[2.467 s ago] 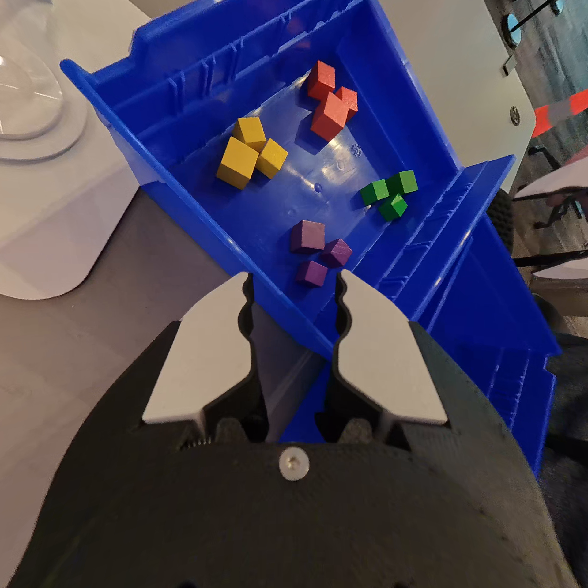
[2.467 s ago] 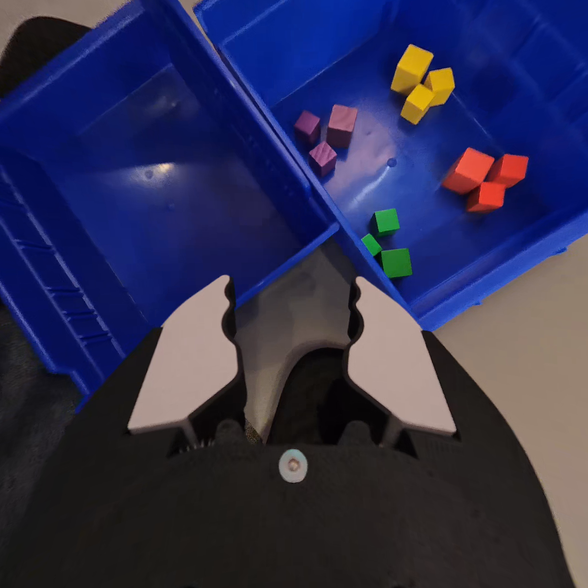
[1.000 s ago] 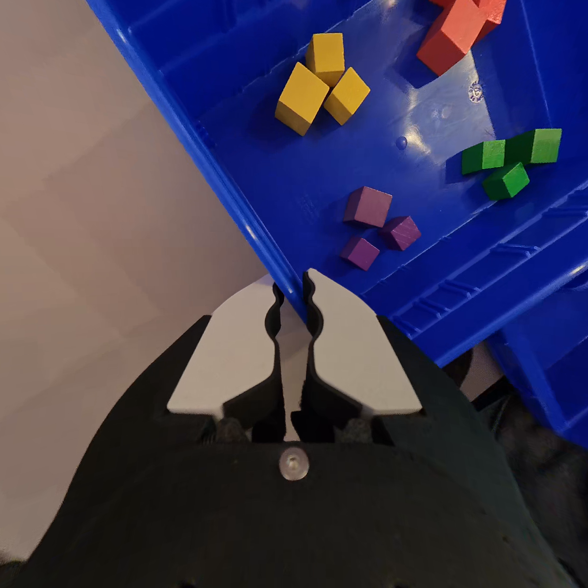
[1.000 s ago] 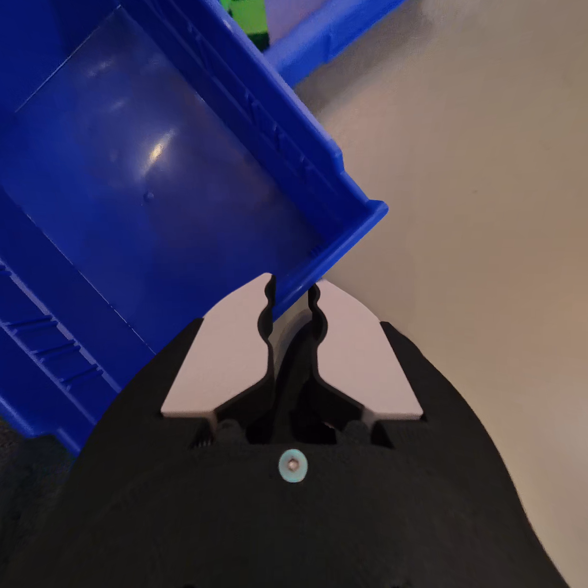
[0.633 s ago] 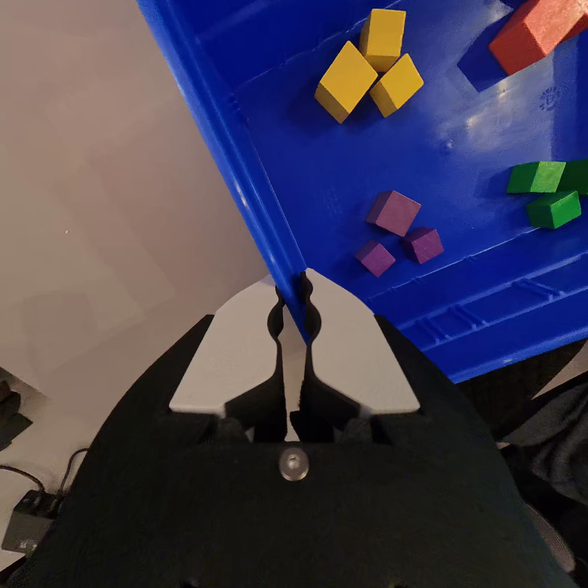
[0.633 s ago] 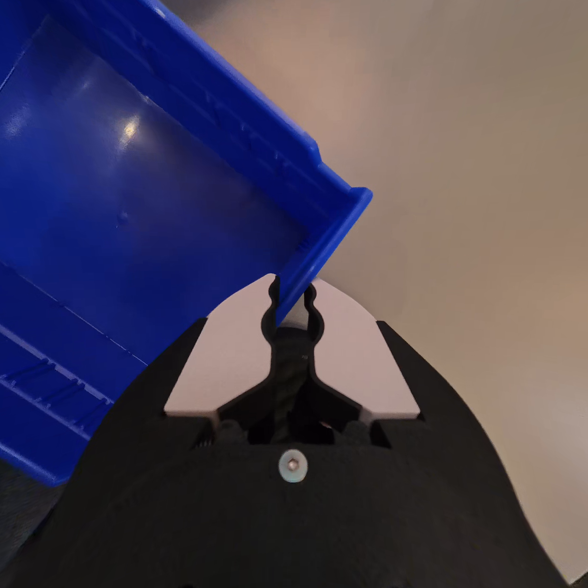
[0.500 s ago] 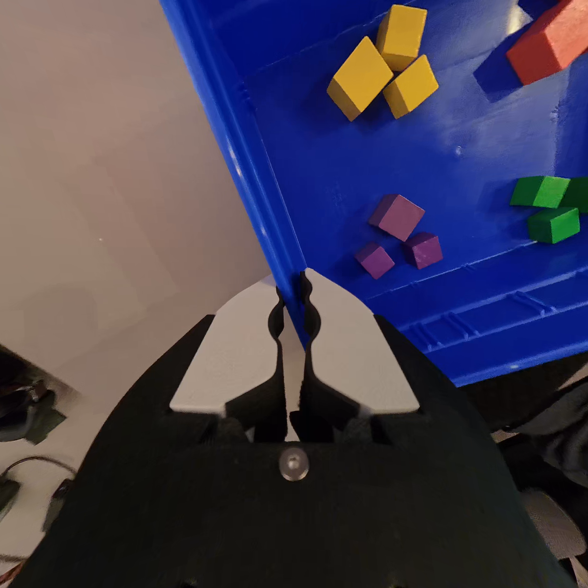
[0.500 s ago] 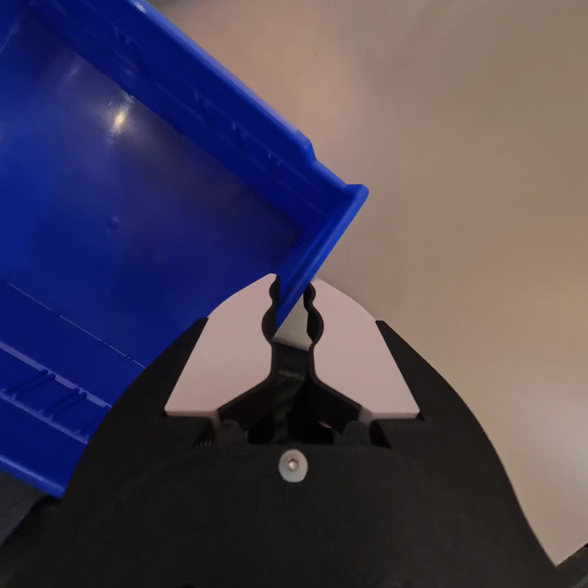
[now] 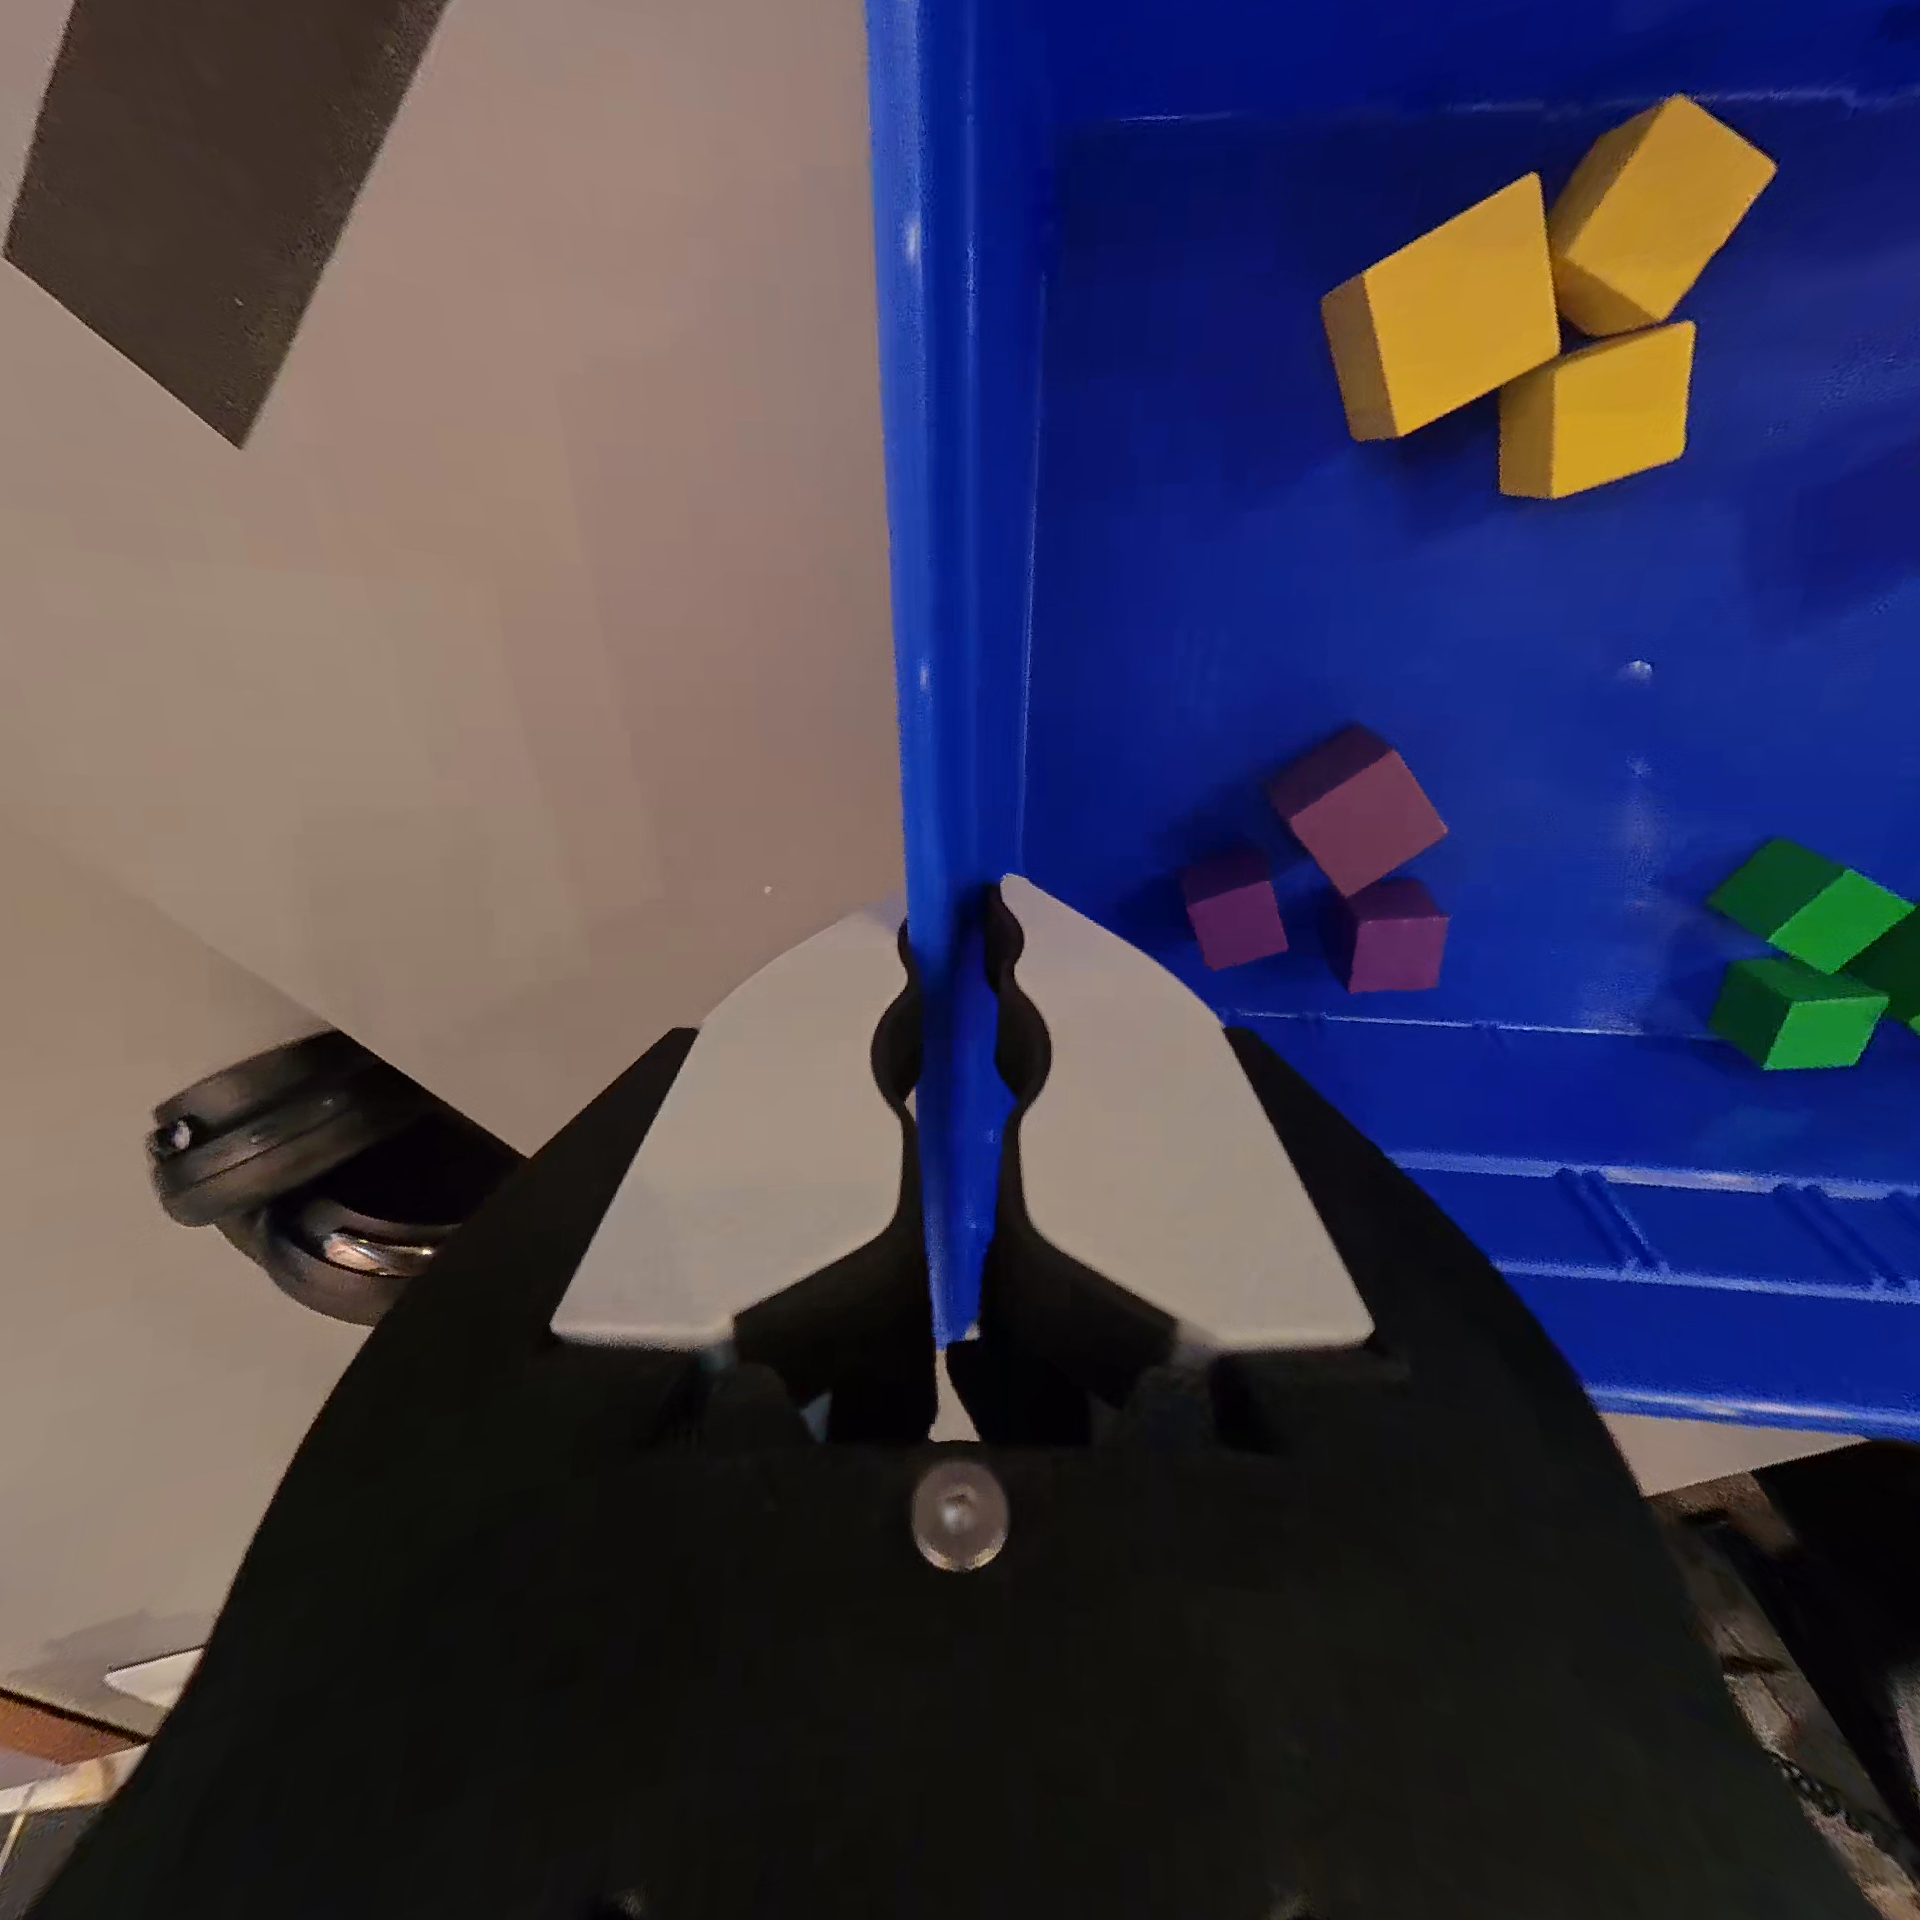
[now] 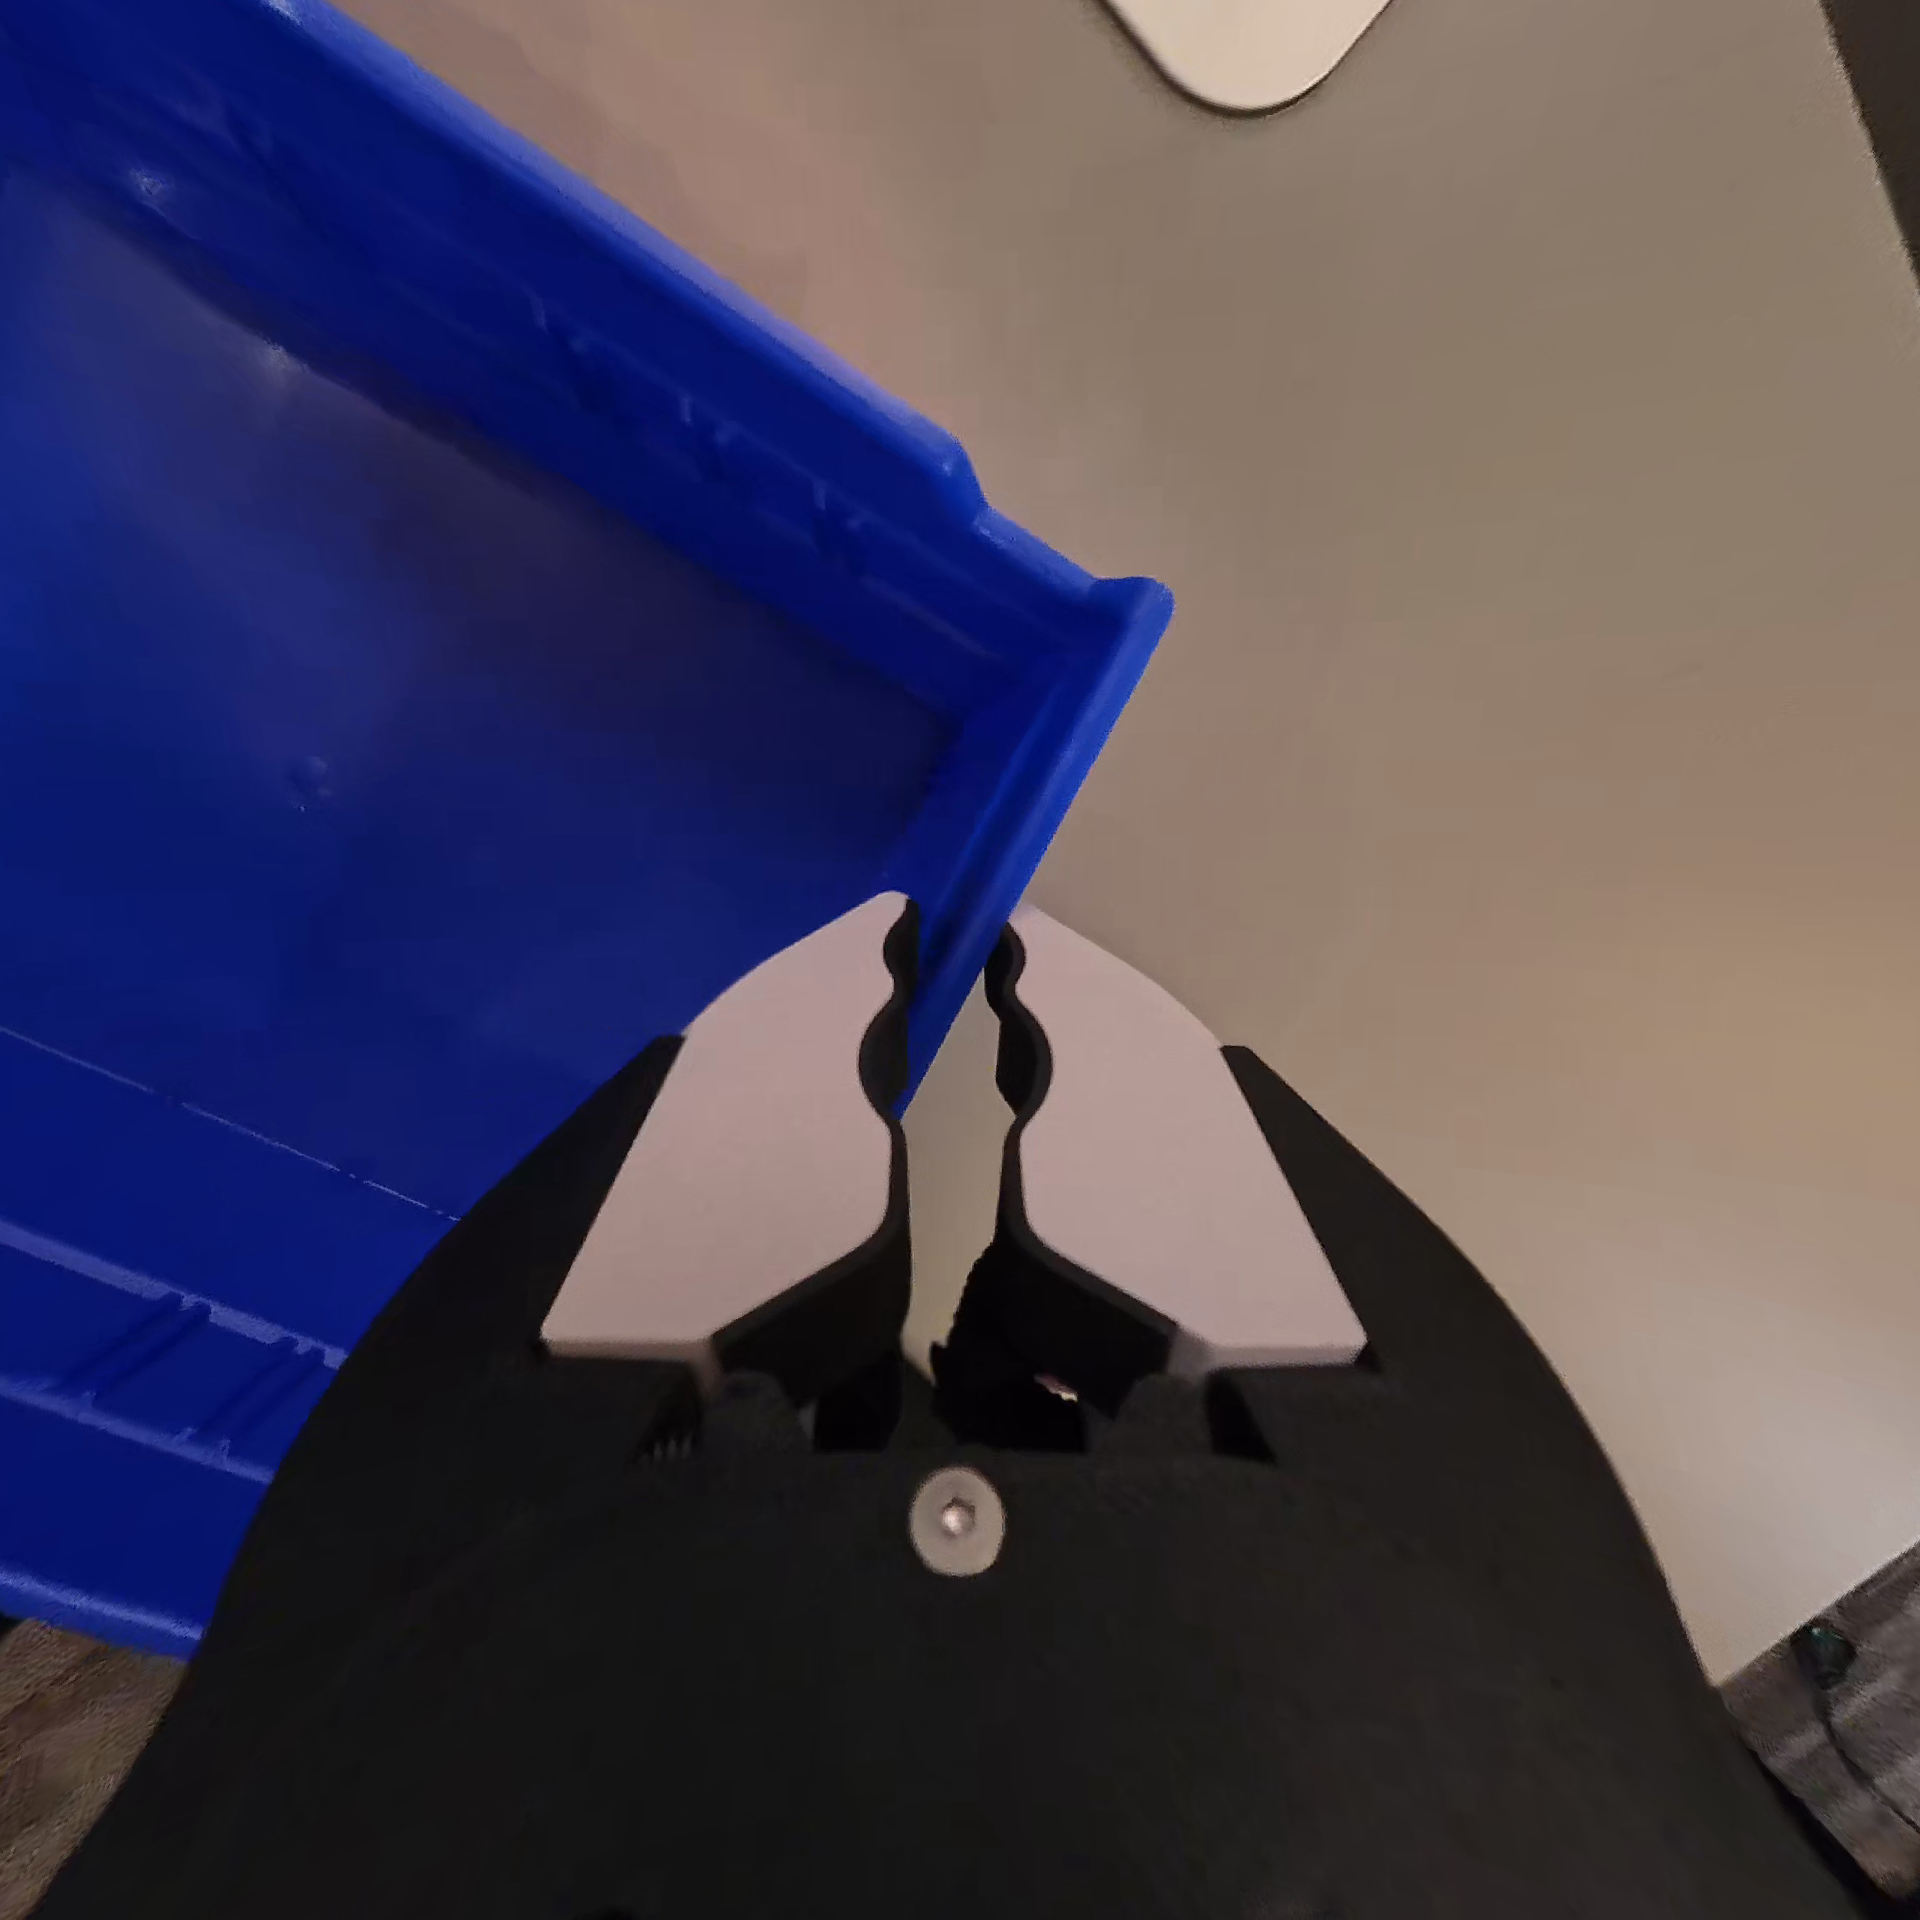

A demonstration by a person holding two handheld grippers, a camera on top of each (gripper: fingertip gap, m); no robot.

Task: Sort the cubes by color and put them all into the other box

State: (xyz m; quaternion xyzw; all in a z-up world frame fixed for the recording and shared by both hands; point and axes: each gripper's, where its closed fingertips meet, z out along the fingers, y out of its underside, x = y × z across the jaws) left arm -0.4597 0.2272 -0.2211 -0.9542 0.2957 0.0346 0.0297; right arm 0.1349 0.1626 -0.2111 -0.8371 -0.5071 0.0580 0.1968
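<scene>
In the left wrist view, my left gripper (image 9: pixel 956 935) is shut on the side wall of a blue box (image 9: pixel 956 520); both pads press on the wall. Inside this box lie three yellow cubes (image 9: pixel 1507 312), three purple cubes (image 9: pixel 1351 821) and green cubes (image 9: pixel 1808 956) at the right edge. In the right wrist view, my right gripper (image 10: pixel 951 956) is shut on the rim of a second blue box (image 10: pixel 1039 748) near its corner. What I see of this box's floor (image 10: pixel 416 727) holds nothing.
The pale table top (image 9: pixel 468 623) lies left of the cube box. A black round object (image 9: pixel 301 1174) and a dark patch (image 9: pixel 187 187) show at the left. A white rounded base (image 10: pixel 1247 52) sits at the far edge; the table edge (image 10: pixel 1818 1642) is at the lower right.
Both grippers went from open beside the boxes to shut on a box wall each. The boxes have since swung with the grippers; the red cubes have left the left view.
</scene>
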